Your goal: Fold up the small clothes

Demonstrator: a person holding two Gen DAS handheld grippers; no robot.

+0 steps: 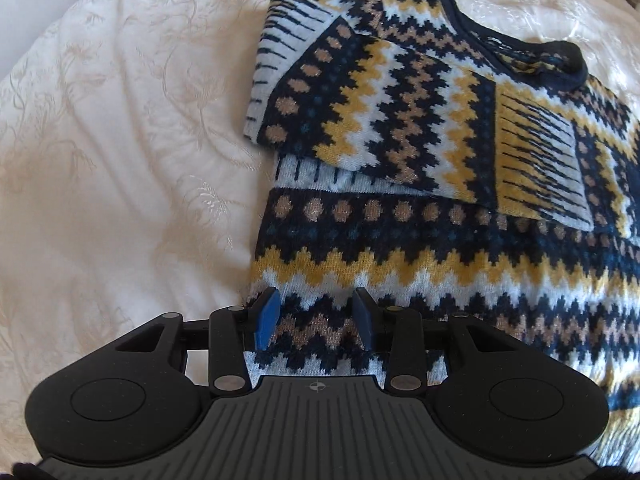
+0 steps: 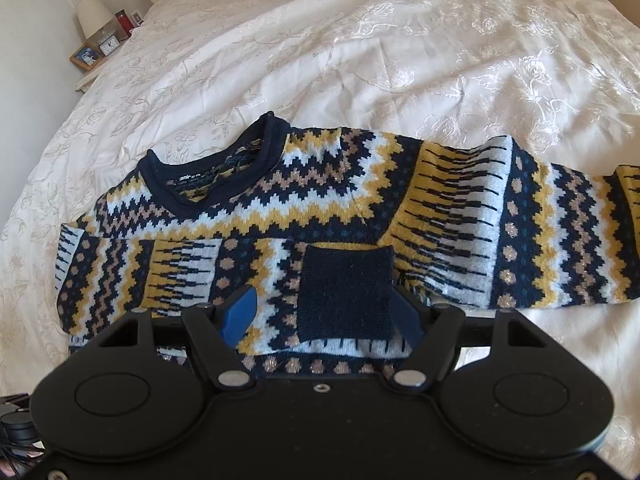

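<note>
Patterned knit sweater (image 2: 320, 208) spread on white embroidered bed (image 2: 360, 48).
Sleeve folded across chest, navy cuff (image 2: 344, 292) between wide-parted right tool (image 2: 324, 312); left tool (image 1: 316, 316) part-open over lower hem edge, gripping nothing.

A white bedspread (image 2: 400, 60) with a shiny woven flower-and-vine pattern covers the bed and fills most of both views, creased into soft folds, its sheen strongest toward two o'clock in the right wrist view. At ten o'clock in that view, beside the bed's edge, a small bedside table (image 2: 86, 80) carries a white lampshade (image 2: 94, 16), a small white clock (image 2: 109, 46), a wooden picture frame (image 2: 86, 56) and a red jar (image 2: 123, 22), all standing close together. At seven o'clock, some dark cables and round black objects (image 2: 16, 428) lie in the corner, too cut off to tell apart.
</note>
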